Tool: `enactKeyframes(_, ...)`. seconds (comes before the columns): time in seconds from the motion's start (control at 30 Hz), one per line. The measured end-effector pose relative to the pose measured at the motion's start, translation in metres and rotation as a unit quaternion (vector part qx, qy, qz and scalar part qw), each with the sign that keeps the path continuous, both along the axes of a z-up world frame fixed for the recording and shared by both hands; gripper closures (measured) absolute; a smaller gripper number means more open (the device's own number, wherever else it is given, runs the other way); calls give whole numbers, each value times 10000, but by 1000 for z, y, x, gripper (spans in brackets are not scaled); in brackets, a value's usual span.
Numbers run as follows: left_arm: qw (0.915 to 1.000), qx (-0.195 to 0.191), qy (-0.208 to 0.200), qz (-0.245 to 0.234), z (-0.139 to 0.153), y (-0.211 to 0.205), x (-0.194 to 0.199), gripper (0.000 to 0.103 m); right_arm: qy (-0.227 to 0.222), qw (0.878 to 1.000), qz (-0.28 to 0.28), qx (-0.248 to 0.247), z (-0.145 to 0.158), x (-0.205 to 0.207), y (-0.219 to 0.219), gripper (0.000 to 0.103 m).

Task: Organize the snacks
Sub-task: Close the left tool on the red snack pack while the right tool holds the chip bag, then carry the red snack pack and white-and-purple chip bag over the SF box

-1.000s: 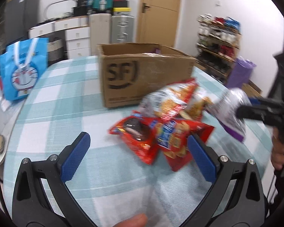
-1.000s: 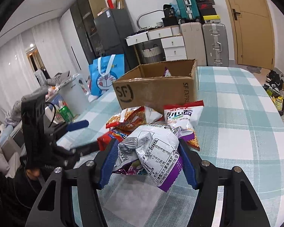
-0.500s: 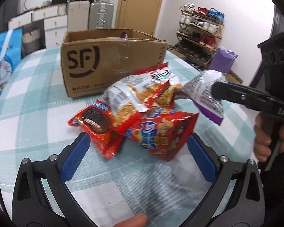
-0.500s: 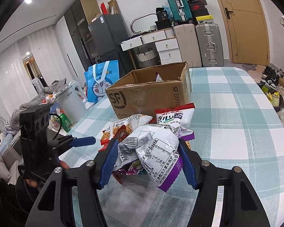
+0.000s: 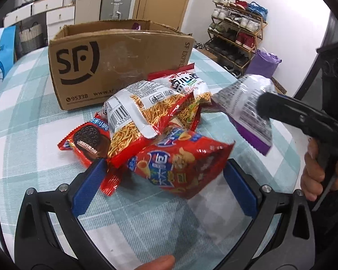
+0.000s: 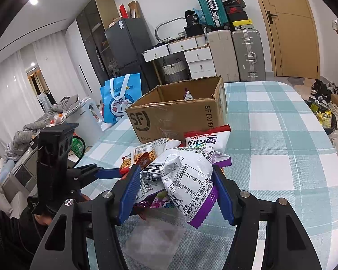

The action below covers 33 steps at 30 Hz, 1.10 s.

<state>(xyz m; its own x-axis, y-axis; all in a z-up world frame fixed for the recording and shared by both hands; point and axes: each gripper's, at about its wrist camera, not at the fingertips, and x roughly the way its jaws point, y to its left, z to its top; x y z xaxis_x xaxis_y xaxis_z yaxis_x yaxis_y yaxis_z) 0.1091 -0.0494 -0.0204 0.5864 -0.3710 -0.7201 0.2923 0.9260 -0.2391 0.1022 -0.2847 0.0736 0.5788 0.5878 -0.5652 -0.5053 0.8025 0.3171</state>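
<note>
A pile of snack bags lies on the checked tablecloth in front of an open SF cardboard box [image 5: 115,60] [image 6: 175,114]. My left gripper [image 5: 165,184] is open, and its blue pads straddle a red snack bag [image 5: 182,164] at the near edge of the pile. Behind that bag lie a red cookie pack [image 5: 85,144], a noodle-snack bag [image 5: 142,117] and a red-and-white bag [image 5: 184,81]. My right gripper [image 6: 175,189] is shut on a white-and-purple bag [image 6: 184,180] [image 5: 247,103], held above the pile's right side. One packet shows inside the box.
A blue cartoon tote [image 6: 121,96] stands beyond the table's left edge. Suitcases [image 6: 247,54] and white drawers line the back wall, and a shoe rack [image 5: 236,33] stands to the right. The tablecloth [image 6: 281,135] stretches bare to the right of the box.
My left gripper has moved forward and tipped down onto the pile, so the red bag now lies between its pads. The right gripper has kept the white-and-purple bag nearly still.
</note>
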Motion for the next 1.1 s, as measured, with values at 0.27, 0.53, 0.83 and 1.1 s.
enactKeyframes(0.27,9997,-106,-4,-236,-4,-5,2,45,59,10000,-68,8,-2,3,-2,40)
enactKeyframes(0.53,9989,33,-307,-357,-4,-9,-11,69,-11,9999,-86,51,1,1,-3,40)
enactKeyframes(0.83,9975,-57,-501,-489,2,-5,-30,69,-77,9997,-158,144,6,1,-8,40)
enactKeyframes(1.1,9964,-187,-608,-553,11,0,-55,69,-167,9994,-209,217,10,-1,-11,40)
